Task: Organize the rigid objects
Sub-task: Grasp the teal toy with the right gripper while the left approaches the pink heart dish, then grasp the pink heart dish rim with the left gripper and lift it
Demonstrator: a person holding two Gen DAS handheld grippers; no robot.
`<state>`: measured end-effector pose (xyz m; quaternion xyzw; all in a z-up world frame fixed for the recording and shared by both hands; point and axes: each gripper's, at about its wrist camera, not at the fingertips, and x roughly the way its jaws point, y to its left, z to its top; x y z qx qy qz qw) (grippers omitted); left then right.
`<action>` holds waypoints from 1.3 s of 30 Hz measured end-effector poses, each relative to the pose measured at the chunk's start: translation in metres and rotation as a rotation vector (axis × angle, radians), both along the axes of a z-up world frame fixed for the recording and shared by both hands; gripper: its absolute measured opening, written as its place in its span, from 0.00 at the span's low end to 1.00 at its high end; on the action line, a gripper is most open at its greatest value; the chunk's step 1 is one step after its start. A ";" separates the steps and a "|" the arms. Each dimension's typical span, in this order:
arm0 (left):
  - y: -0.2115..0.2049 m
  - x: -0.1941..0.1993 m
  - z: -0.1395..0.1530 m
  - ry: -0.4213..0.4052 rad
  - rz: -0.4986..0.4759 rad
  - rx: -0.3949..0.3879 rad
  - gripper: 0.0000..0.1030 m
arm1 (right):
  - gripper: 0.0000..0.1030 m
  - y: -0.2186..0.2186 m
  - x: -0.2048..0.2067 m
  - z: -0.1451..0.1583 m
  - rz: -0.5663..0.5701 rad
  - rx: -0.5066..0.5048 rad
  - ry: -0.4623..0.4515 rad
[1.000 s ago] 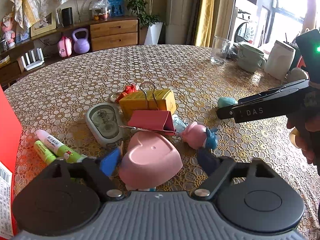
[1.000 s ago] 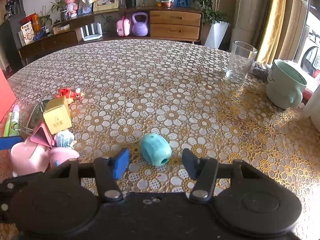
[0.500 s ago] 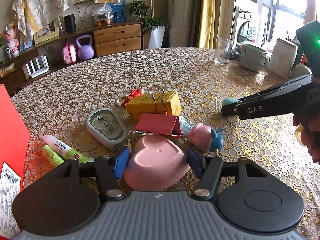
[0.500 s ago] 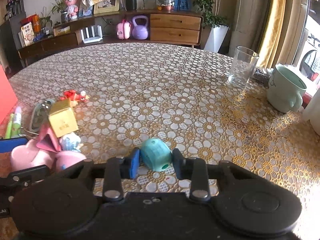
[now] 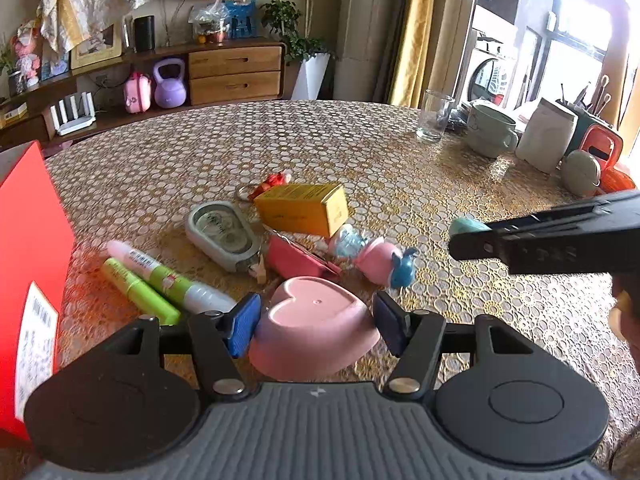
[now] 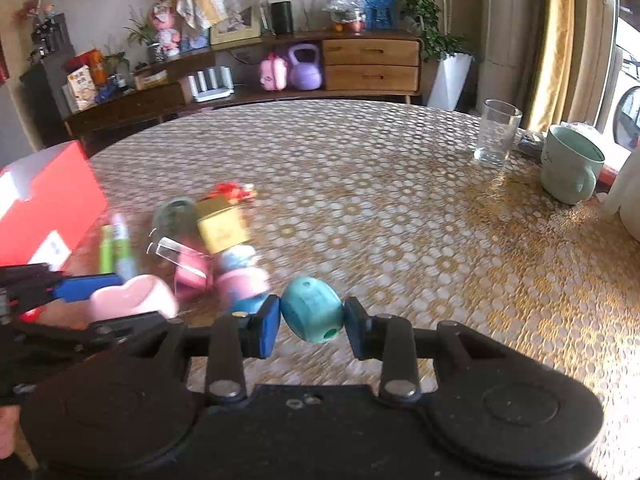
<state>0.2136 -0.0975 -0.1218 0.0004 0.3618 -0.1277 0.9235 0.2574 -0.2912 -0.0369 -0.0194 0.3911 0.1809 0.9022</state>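
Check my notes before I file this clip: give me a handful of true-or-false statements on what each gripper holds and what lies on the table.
1. The left gripper is shut on the pink heart-shaped dish. True.
2. The right gripper holds the yellow box. False: it is shut on the teal egg-shaped toy; the box lies on the table.
3. The clear glass stands upright near the green mug. True.
4. The two green markers are inside the red box. False: they lie on the table beside it.
5. The pink heart-shaped dish is full of small toys. False: it is turned bottom up.
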 end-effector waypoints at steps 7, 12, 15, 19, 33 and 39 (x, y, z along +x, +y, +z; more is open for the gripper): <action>0.015 -0.021 0.015 -0.006 0.016 -0.029 0.60 | 0.33 0.016 -0.038 0.022 0.036 0.024 -0.013; 0.029 -0.039 0.028 -0.029 0.018 -0.038 0.60 | 0.33 0.031 -0.060 0.035 0.060 0.025 -0.029; 0.039 -0.046 0.033 -0.035 0.033 -0.043 0.59 | 0.33 0.038 -0.070 0.043 0.066 0.037 -0.031; 0.055 -0.055 0.044 -0.042 0.045 -0.066 0.59 | 0.33 0.048 -0.079 0.052 0.081 0.034 -0.039; 0.113 -0.056 0.072 -0.019 0.050 -0.118 0.23 | 0.33 0.088 -0.092 0.076 0.126 0.016 -0.107; 0.112 -0.071 0.046 0.019 0.025 -0.060 0.23 | 0.33 0.090 -0.095 0.065 0.135 0.015 -0.073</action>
